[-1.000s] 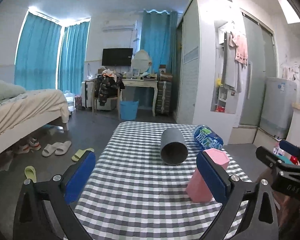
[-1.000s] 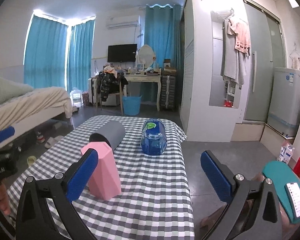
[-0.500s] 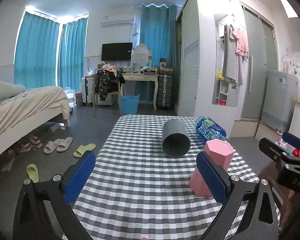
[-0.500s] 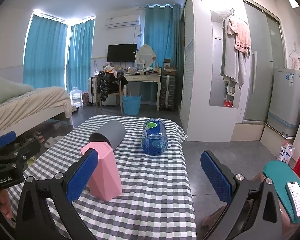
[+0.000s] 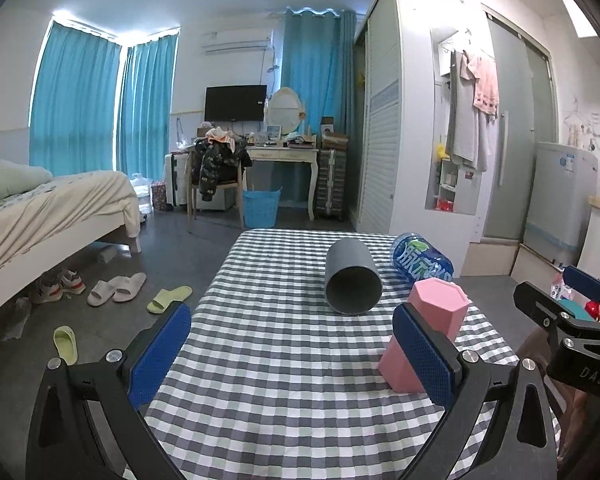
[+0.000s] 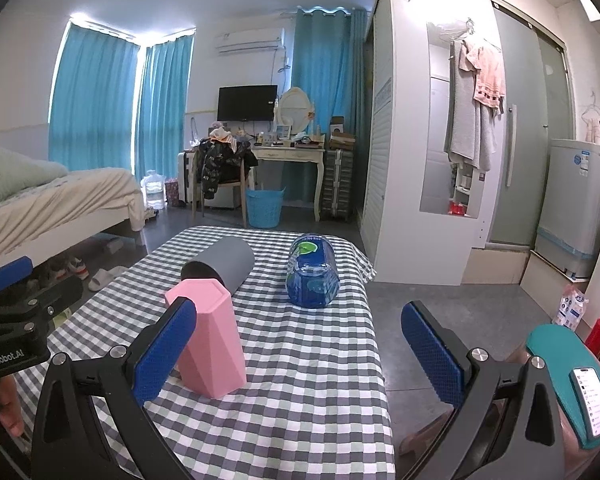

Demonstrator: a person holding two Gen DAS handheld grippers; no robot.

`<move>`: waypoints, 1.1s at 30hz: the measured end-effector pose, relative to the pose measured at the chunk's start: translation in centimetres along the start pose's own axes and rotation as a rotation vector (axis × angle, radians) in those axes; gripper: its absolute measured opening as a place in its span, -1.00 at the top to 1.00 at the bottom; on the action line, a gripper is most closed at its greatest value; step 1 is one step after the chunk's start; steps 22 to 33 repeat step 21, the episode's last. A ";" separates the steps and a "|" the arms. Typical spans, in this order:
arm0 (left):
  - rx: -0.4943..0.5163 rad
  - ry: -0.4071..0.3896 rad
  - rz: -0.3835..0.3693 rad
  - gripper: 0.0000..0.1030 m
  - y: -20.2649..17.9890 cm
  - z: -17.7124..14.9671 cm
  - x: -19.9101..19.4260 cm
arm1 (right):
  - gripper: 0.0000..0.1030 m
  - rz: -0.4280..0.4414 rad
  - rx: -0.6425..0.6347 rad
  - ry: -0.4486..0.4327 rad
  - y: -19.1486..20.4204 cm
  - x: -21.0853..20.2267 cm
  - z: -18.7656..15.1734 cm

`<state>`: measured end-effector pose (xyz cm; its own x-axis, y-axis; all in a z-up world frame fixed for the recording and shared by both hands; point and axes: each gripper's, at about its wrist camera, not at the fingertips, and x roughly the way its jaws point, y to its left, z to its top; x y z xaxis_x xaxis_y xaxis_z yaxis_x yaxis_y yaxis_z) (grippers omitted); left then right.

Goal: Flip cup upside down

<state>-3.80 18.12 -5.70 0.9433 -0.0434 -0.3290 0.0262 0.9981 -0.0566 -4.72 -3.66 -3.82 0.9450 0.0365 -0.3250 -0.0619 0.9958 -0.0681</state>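
Observation:
A pink hexagonal cup (image 5: pixel 428 336) stands on the checked tablecloth (image 5: pixel 280 360) with its closed end up; it also shows in the right wrist view (image 6: pixel 210 344). A grey cup (image 5: pixel 352 280) lies on its side behind it, mouth toward me, also in the right wrist view (image 6: pixel 224 262). My left gripper (image 5: pixel 292 352) is open and empty; its right pad is in front of the pink cup. My right gripper (image 6: pixel 300 350) is open and empty, the pink cup by its left pad.
A blue water bottle (image 6: pixel 312 272) lies on its side at the table's far right. The table's right edge (image 6: pixel 380 360) drops to the floor. Slippers (image 5: pixel 116 288) and a bed (image 5: pixel 52 216) lie to the left. A phone on a teal holder (image 6: pixel 580 384) is at the right.
The left gripper's view has risen and pulled back slightly, so the cups sit lower and farther. The left gripper has come further into the right wrist view's left edge.

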 end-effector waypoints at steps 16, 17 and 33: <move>0.001 0.002 -0.003 -1.00 -0.1 -0.1 0.0 | -0.99 0.001 -0.011 0.011 0.3 0.3 -0.1; 0.001 0.000 -0.004 -1.00 -0.1 0.0 -0.1 | -0.99 0.002 -0.012 0.013 0.4 0.3 -0.2; 0.010 -0.026 -0.007 -1.00 -0.4 -0.3 -0.2 | -0.99 0.001 -0.017 0.017 0.4 0.4 -0.2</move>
